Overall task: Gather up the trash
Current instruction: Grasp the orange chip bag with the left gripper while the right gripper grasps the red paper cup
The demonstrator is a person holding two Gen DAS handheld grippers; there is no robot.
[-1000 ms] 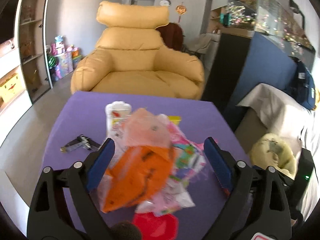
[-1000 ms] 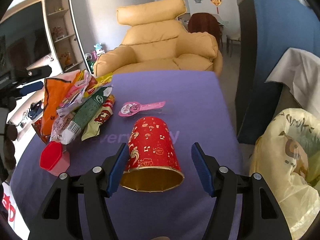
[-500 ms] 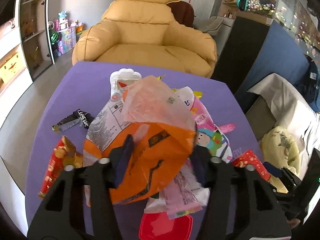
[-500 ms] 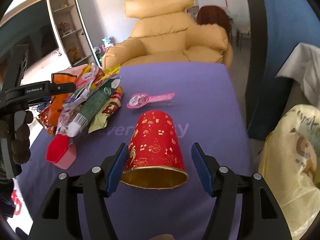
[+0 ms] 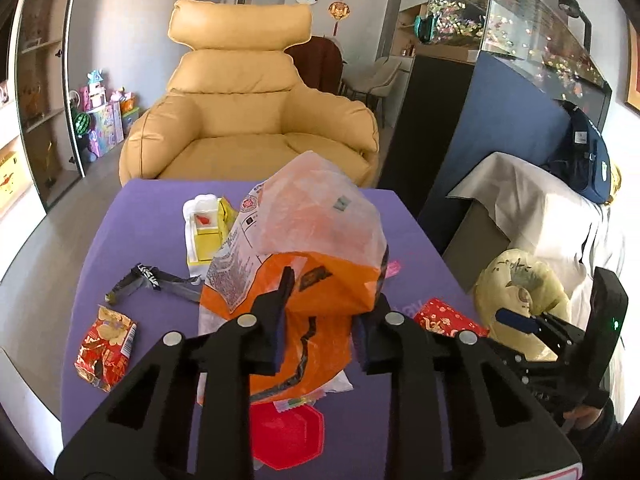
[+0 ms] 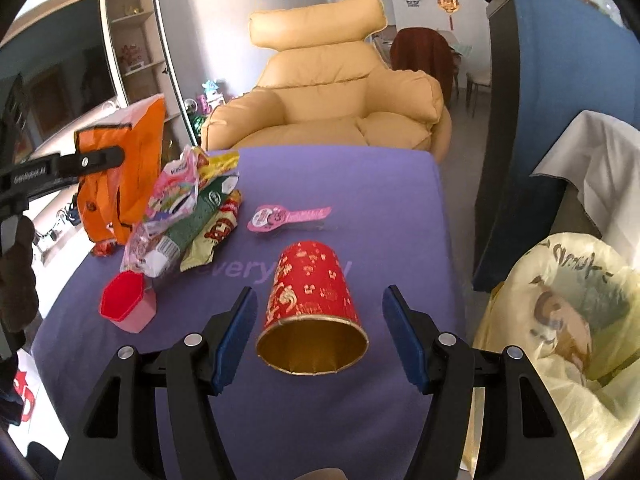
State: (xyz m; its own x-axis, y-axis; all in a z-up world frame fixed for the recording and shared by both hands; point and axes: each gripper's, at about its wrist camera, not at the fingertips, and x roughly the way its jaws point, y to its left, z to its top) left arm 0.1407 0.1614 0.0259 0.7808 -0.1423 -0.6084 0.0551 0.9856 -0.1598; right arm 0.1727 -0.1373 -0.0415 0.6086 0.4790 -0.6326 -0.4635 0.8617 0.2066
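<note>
while the left tool [image 5: 320, 320] is closing on the orange bag [image 5: 320, 300], the right tool [image 6: 320, 332] gapes around the red cup [image 6: 312, 308].

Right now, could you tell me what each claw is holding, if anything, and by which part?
The left claw is closing on the orange plastic bag, gripping its lower middle. The right claw holds nothing; the red paper cup lies untouched between its open jaws.

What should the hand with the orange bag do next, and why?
Probably finish the squeeze, then lift. The left gripper has its jaws closing on the orange bag, already bunched between them, and the yellow trash bag sits open beside the table.
</note>
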